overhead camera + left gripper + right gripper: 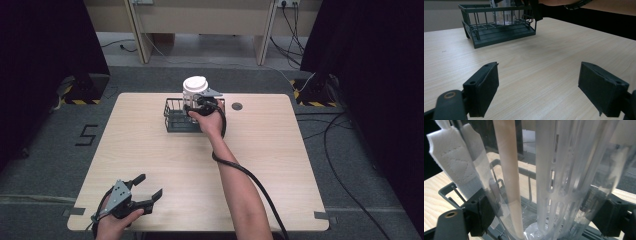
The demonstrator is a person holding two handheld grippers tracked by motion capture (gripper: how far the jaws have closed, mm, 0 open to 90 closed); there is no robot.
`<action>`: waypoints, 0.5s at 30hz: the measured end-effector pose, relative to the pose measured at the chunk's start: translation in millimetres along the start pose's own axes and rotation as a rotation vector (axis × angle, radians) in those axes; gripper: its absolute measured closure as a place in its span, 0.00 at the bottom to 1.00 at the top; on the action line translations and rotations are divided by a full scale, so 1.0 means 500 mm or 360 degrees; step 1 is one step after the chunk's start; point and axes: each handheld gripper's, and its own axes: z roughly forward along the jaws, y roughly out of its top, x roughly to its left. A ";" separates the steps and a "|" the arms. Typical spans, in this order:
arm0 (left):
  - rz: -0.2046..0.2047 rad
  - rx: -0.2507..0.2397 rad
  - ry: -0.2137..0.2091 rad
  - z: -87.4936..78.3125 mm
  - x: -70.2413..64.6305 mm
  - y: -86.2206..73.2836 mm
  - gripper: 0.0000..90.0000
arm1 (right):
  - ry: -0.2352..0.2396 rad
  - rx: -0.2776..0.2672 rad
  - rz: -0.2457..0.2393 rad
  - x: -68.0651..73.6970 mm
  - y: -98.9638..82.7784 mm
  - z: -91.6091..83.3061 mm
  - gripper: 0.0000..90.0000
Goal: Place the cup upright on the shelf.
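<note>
Light wooden table [150, 150], dark wire basket [176, 116] resting toward its far side

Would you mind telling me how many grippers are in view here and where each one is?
2. The left gripper rests open at the table's near left corner. The right gripper is at the far side, closed around a clear container standing in the wire basket.

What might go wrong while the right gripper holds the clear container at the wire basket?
1. The clear container looks smooth, so it could slip in the right gripper.
2. It stands tall above the wire basket, which may tip or slide.
3. The left gripper is open and far off, so nothing steadies the basket.
</note>
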 end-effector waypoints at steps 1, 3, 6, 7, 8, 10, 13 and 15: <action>-0.0001 0.0000 -0.0001 0.000 0.000 0.000 0.18 | 0.0000 0.0000 0.0000 0.000 0.000 0.000 0.20; 0.0002 0.0002 -0.0001 0.000 0.000 0.000 0.18 | -0.0003 -0.0001 -0.0011 0.001 -0.001 0.000 0.20; 0.0004 0.0003 -0.0002 0.000 -0.001 0.000 0.18 | -0.0005 0.0003 -0.0026 0.003 -0.001 -0.001 0.20; 0.0004 0.0003 -0.0002 0.000 -0.001 0.000 0.18 | -0.0004 0.0004 -0.0027 0.004 -0.002 -0.001 0.19; 0.0004 0.0003 -0.0001 0.000 -0.001 0.000 0.18 | -0.0004 0.0004 -0.0027 0.004 -0.002 -0.001 0.19; 0.0005 0.0005 -0.0002 0.001 -0.001 0.000 0.18 | -0.0003 0.0009 -0.0030 0.005 -0.001 0.000 0.19; 0.0005 0.0004 -0.0003 0.001 -0.001 0.000 0.18 | -0.0008 0.0005 -0.0015 0.007 -0.001 -0.002 0.18; 0.0006 0.0004 -0.0003 0.001 -0.001 0.000 0.18 | -0.0003 0.0001 -0.0008 0.007 -0.001 -0.003 0.17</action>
